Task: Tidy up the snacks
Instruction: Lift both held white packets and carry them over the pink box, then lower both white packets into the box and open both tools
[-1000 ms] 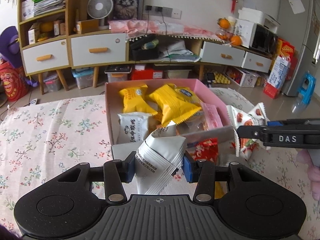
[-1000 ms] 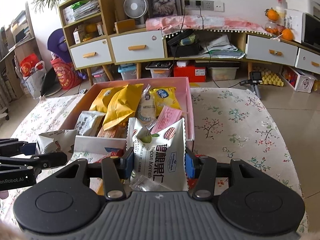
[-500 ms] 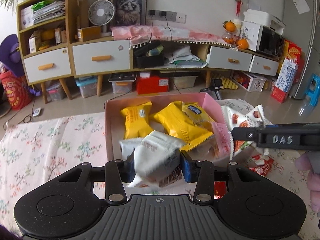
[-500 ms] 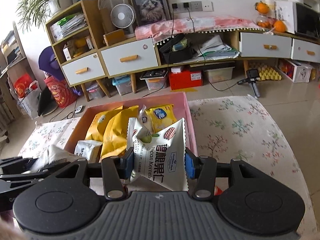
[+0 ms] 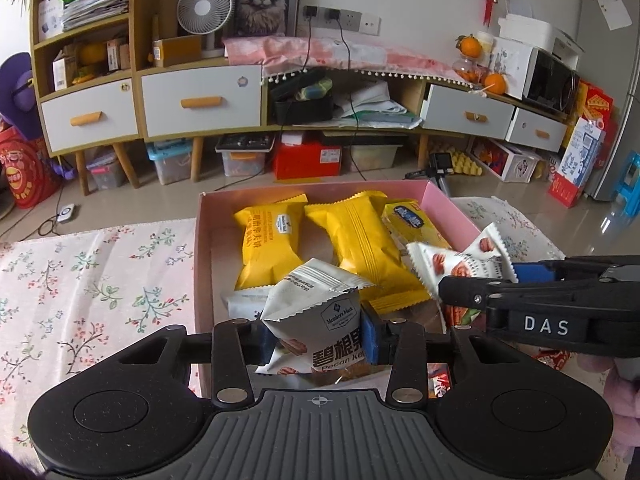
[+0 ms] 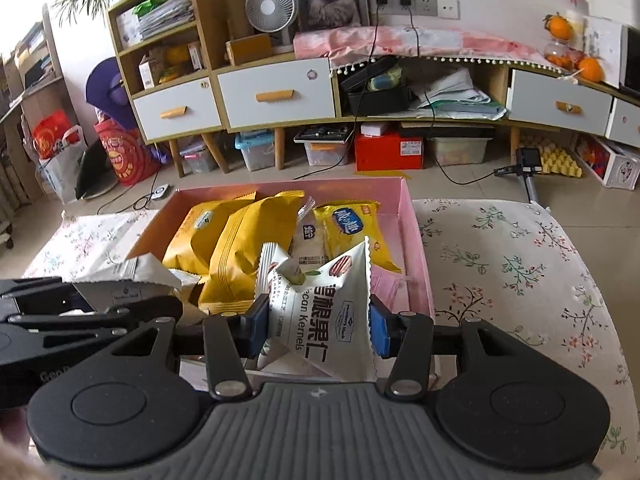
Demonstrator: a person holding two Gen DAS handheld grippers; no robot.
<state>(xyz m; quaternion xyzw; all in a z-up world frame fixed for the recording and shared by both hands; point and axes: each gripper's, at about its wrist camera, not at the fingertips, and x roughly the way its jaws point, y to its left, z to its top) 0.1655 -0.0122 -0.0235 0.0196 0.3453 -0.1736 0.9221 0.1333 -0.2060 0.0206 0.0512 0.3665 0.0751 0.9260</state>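
I have a white pecan-kernel packet (image 5: 320,320) pinched between the blue pads of my left gripper (image 5: 318,338), whose jaws are closing further and crumpling the wrapper as it hangs over the near end of the pink box (image 5: 204,264). My right gripper (image 6: 318,326) grips a second white pecan packet (image 6: 320,312) of the same kind, pads pressed on both of its sides, held upright over the near right part of the same box; in the left wrist view this packet shows at the right, poking out past the black arm marked DAS. Inside the box lie two large yellow snack bags (image 5: 272,240) side by side, a smaller yellow packet with a blue label (image 6: 348,232) toward the far right corner, a clear-wrapped white packet (image 6: 312,240) beside it, and another white packet (image 5: 244,308) low at the near left, partly hidden under my left-hand load. The box sits on a floral tablecloth (image 6: 512,264) that spreads to both sides. Beyond the table stands a low wooden sideboard (image 5: 200,100) with white drawers, a small fan (image 5: 205,10) and a framed cat picture (image 5: 262,0) on top.
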